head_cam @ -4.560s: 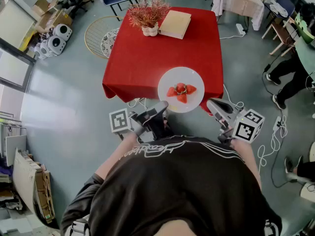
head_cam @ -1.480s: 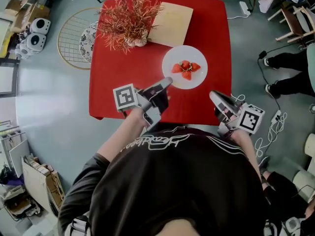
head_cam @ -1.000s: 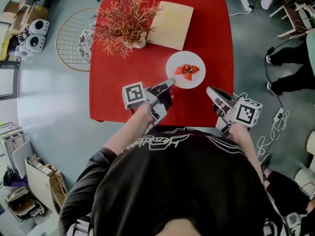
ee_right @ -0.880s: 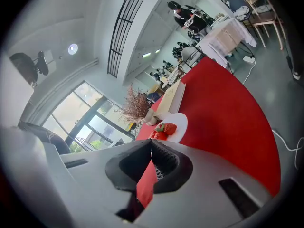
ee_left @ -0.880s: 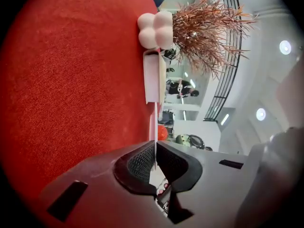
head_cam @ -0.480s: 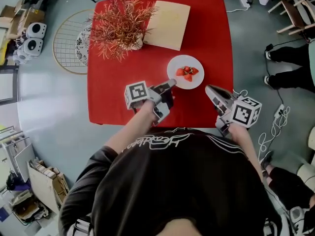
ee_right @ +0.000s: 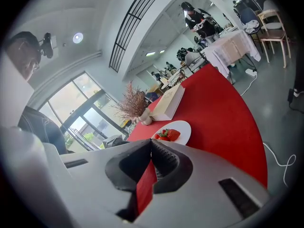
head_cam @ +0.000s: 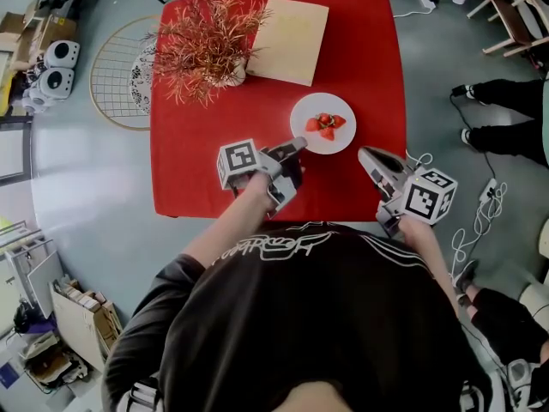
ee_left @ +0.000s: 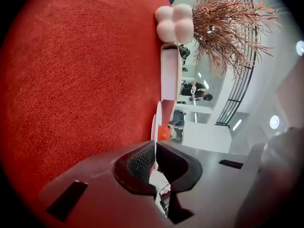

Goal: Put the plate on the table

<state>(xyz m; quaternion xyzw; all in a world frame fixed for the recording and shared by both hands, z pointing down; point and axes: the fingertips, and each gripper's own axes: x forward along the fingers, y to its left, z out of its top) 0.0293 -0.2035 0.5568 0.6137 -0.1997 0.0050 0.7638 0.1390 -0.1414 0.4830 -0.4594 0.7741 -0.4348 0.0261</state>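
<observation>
Your left gripper (head_cam: 295,148) is pinched tight on the near rim of the round white ceramic plate (head_cam: 341,137), jaws almost together on that thin edge. Your right gripper (head_cam: 365,154) hangs closed and empty beside it. The plate sits flat, face up, on the red-clothed table (head_cam: 197,161), right of centre, with red strawberries (head_cam: 324,124) on top. I'd call it stiff, glossy and breakable, with loose cargo: hold it level, by the rim only. It's round, so there's no long axis.

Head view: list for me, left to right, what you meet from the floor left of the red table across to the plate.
round wire rack → dried red plant → plate. The tan book is left out: it overlaps both the plant and the plate in this order.
</observation>
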